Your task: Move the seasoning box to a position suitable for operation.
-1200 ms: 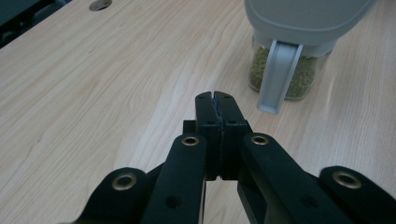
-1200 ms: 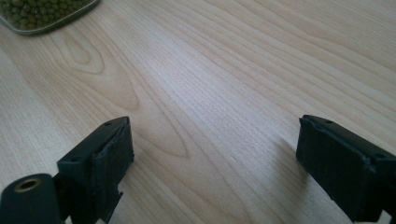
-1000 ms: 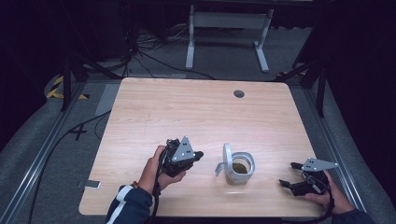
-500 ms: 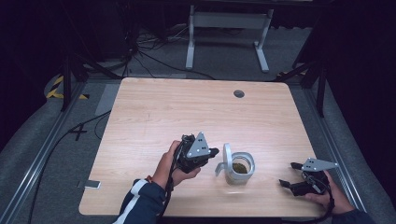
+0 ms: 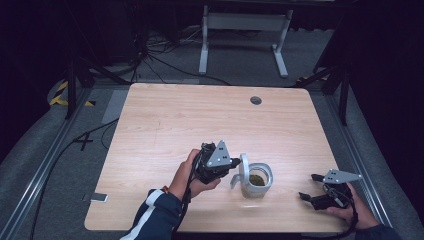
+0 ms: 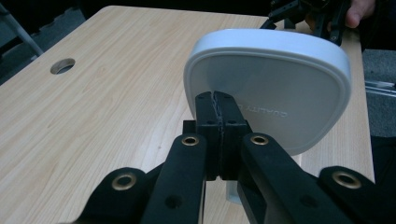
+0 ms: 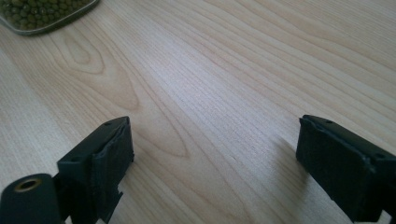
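Lid: white rounded lid (image 6: 275, 88) stands on edge in the left claw view, centre to right of frame, faint embossed lettering on its face; in the high view it rises upright (image 5: 244, 167) at the left rim of the jar, lower centre of the frame.
Left claw: left claw (image 6: 215, 100) has its two black jaws pressed together with no gap, their tips right at the lid's near face; whether they pinch any part of it, I cannot tell. In the high view it sits (image 5: 231, 164) just left of the lid, held by a hand (image 5: 187, 175) coming from the lower left in a dark sleeve with white stripes.
Jar: clear jar (image 5: 257, 181) sits on the counter, lower centre of the high view, with small green beans inside; its base shows at the upper left corner of the right claw view (image 7: 44, 16).
Right claw: right claw (image 7: 212, 154) has jaws wide apart, one at the lower left and one at the lower right of its own view, bare wood between them. In the high view it rests low (image 5: 309, 187) at the lower right, apart from the jar.
Counter: light wood-grain counter (image 5: 210, 125) with a round hole (image 5: 256, 100) near its far edge, upper centre-right of the high view.
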